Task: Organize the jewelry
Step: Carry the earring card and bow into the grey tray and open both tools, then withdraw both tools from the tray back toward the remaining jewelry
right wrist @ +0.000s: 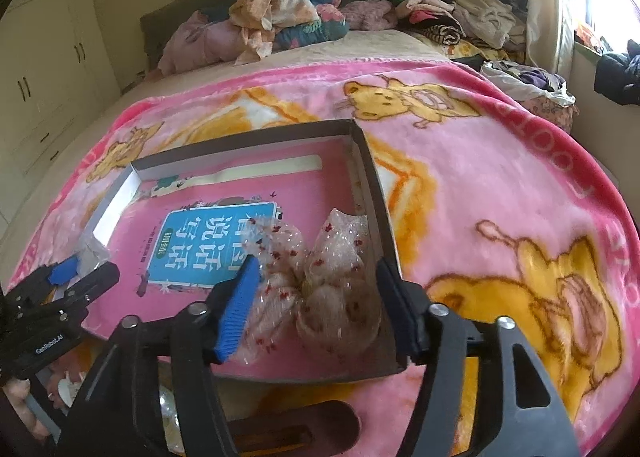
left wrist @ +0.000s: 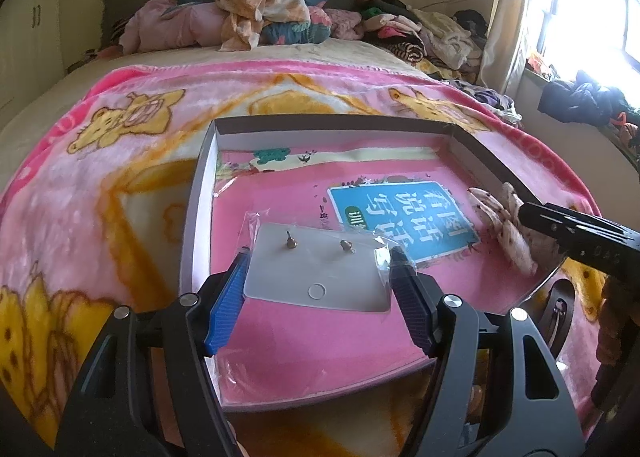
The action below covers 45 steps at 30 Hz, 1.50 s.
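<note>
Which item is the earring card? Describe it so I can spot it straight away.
Find the shallow open box on the pink cartoon blanket; a pink book lines its floor. The earring card lies at the near left, flat, between the left tongs. Unlike the puffy dotted bow at the right wall, it is a plain pale rectangle in a clear sleeve with two small studs.

Home bedroom, bed (left wrist: 248, 53) with pink blanket (right wrist: 500, 177), heaped clothes (left wrist: 420, 33), wardrobe (right wrist: 44, 57)
</note>
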Available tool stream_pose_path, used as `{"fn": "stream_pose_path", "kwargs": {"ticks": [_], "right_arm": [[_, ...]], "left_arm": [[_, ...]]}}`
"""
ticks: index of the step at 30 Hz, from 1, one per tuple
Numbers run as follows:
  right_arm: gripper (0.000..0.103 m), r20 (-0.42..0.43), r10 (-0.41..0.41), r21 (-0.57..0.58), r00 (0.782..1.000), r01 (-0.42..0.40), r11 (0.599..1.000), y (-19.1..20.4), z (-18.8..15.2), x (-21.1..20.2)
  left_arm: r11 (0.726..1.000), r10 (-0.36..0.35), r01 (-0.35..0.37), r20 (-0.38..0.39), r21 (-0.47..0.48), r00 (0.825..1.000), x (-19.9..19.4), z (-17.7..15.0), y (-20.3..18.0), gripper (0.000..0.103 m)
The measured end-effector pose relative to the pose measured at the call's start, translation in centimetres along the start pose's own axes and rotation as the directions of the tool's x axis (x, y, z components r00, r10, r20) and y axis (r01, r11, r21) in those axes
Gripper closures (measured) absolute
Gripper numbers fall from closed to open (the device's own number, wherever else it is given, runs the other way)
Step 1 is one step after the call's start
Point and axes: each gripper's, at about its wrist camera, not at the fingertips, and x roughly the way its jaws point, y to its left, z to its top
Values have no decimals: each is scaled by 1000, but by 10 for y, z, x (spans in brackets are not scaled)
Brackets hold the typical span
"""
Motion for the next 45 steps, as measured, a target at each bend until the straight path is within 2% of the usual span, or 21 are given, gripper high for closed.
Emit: {"fn": "stream_pose_path", "kwargs": {"ticks": [3,6,14,17,19,27,29,45], "right_arm": [[37,13,11,2,1000,-11,1000,-1,-1,-6],[30,41,4,-6,999,-4,1000,0,-3,-16],[23,114,9,-19,993,-7,1000,1,-8,-46],[21,133,16,-16,991,-14,1000,1,-12,-56],[19,145,15,-16,989,-13,1000,2,-16,-63],[16,159,38,-10,987,-36,999,2,-32,-83],[16,166,37,-15,985,-35,999,2,-36,-89],[14,196,43,-26,980,-38,999,7,-61,-125]], "left_arm": [[1000,4,-4,4,5,1000,-2,-2,-1,43],[1000,7,-7,8,4,1000,-4,-3,-1,42],[1000,8,-8,21,1,1000,-9,-4,1,39],[1000,7,-7,30,2,1000,-15,-6,1,32],[1000,3,-4,36,5,999,-19,-7,1,31],[1000,-20,20,73,7,997,-38,-11,-5,23],[1000,-20,19,88,10,996,-43,-12,-7,17],[998,-55,47,155,51,986,-76,-20,-23,12]]}}
